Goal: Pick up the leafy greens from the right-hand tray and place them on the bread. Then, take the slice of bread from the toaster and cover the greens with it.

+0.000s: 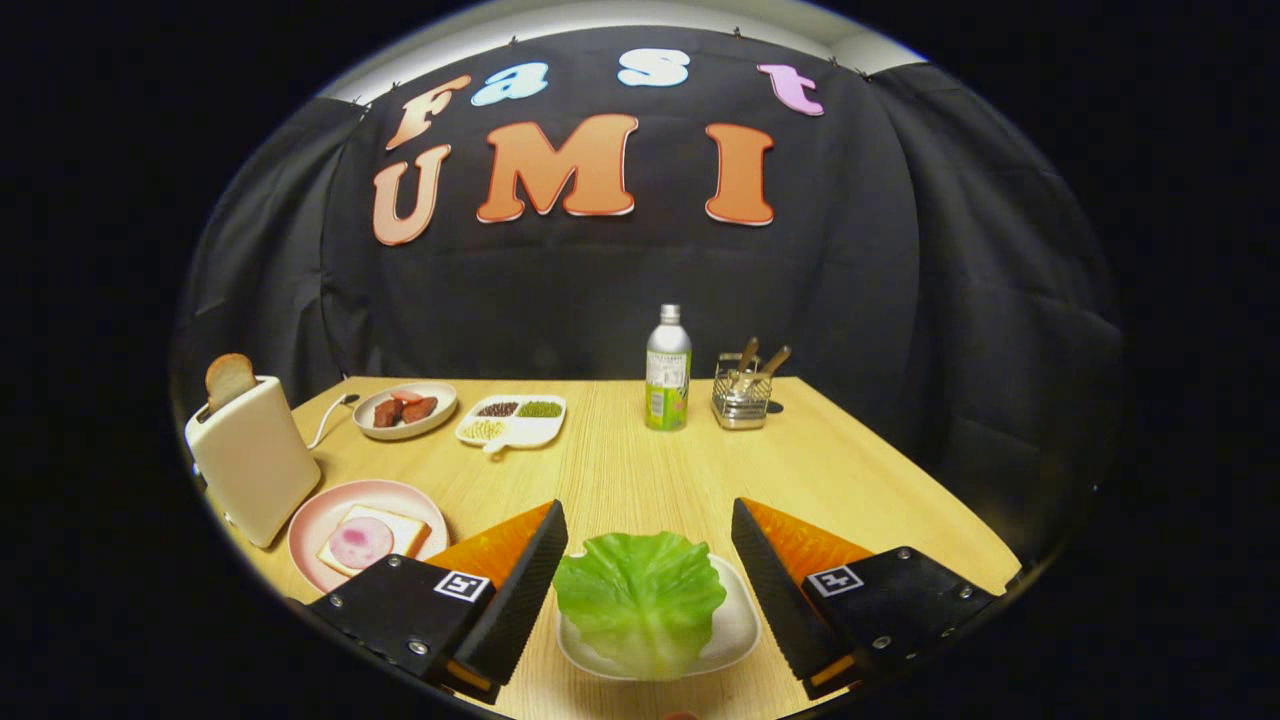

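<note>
A green lettuce leaf (640, 598) lies on a small white tray (738, 630) between my two fingers. My gripper (648, 522) is open, with a finger on each side of the leaf and neither touching it. To the left of my left finger, a pink plate (320, 520) holds a slice of bread (405, 528) topped with a round pink slice of meat (361, 543). Behind that plate stands a cream toaster (253, 458) with a slice of toast (229, 380) sticking up out of its slot.
At the back of the wooden table (620, 470) sit a plate with dark meat pieces (404, 410), a white divided dish of beans (512, 420), a green-labelled bottle (668, 370) and a wire holder with utensils (742, 395). The table's right edge runs close behind my right finger.
</note>
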Tool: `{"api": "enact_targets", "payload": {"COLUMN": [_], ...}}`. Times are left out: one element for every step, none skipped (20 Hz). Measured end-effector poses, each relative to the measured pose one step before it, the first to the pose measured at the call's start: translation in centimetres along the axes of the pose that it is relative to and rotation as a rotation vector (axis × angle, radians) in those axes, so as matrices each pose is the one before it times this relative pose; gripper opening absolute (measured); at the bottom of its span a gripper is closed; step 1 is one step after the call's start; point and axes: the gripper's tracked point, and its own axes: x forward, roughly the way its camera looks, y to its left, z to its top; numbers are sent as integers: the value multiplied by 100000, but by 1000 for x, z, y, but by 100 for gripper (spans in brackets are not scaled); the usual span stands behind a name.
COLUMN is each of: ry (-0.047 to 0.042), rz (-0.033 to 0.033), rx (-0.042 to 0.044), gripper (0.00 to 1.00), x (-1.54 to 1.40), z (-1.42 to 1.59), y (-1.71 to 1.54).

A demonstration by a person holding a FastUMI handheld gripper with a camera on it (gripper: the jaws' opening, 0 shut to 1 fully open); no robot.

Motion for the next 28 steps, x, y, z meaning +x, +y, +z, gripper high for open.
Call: {"api": "enact_targets", "payload": {"ry": [2591, 2503, 2737, 2728, 2457, 2228, 1602, 1267, 1099, 770, 572, 794, 700, 759, 860, 749, 315, -12, 244, 510, 459, 767, 1085, -661, 79, -270, -106, -268], "rz": [-228, -99, -133, 135, 162, 95, 230, 198, 49, 155, 119, 40, 188, 284, 365, 283, 271, 184, 171, 153, 193, 160, 234, 437, 59, 367, 468, 368], "rx": [-803, -747, -564, -402, -152, 22, 44, 42, -1, 19, -31, -79, -25, 39, 205, 288, 285, 483, 410, 180, -31, 103, 116, 661, -66, -466, -638, -562], "gripper": [99, 99, 99, 99, 99, 100, 100, 99, 100, 99, 100, 99, 99, 99, 100, 100, 100, 100, 100, 100, 100, 100, 100, 99, 97, 92, 89, 84], "x": [440, 362, 349, 344, 290, 330, 276, 166, 144, 105, 146, 100, 85, 92, 87, 13, 185, 124, -56, 31, 99, 95, 25, 70, 70, -24, -86, -3], "z": [-908, -847, -874, -900, -771, -554, -494, -381, -326, -249, -217, -211, -251, -242, -282, -206, -69, 45, -157, -141, -284, -205, -311, 123, -2, -19, -103, 29], "y": [-64, 32, -29, 53, 102, 0, 78, 49, 113, 59, -27, 91, 29, 76, 0, -9, 79, -18, -52, 11, 59, -20, 138, 82, -14, 144, 98, 235]}}
